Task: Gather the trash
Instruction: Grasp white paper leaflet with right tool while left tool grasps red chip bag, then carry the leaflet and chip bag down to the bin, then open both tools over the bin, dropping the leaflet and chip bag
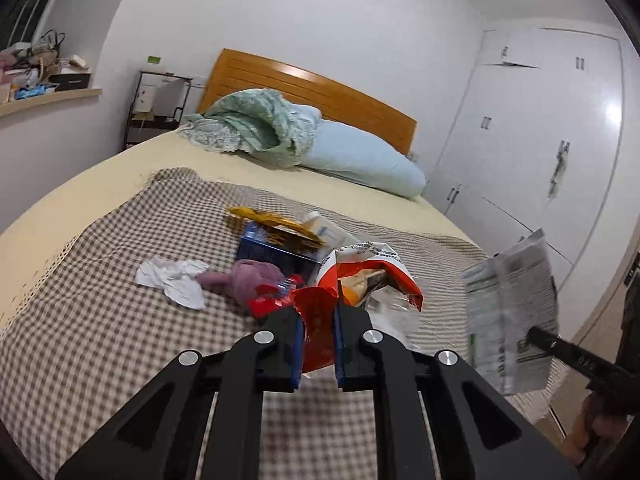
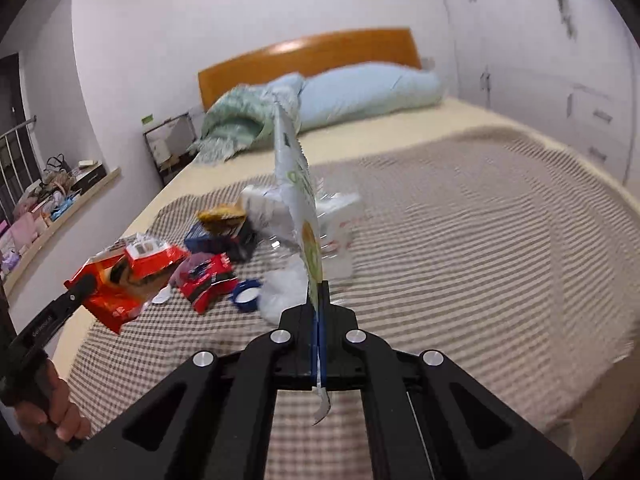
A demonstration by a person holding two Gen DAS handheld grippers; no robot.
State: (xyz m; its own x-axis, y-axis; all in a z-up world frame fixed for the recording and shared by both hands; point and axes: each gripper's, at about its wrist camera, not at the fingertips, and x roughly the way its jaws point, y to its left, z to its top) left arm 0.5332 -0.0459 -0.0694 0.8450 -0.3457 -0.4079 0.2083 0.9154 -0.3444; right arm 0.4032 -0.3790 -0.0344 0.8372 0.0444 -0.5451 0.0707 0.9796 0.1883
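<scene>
Checked blanket (image 2: 460, 240) lies bare on the right; litter clusters left; left gripper (image 1: 318, 340) jaws clamp a crumpled red snack bag (image 1: 320, 316); right gripper (image 2: 319, 320) jaws pinch a silvery wrapper (image 2: 300, 184) edge-on.

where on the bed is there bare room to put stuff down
Free: the checked brown cloth right of the litter toward the white wardrobe, and the plain cream sheet before the pale blue pillow. Crowded: mid-cloth around the dark blue box.

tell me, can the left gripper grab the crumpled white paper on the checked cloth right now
Probably not yet. The left gripper is already shut on an orange snack bag, so its jaws are taken. The crumpled white paper itself lies uncovered on the checked cloth.
</scene>
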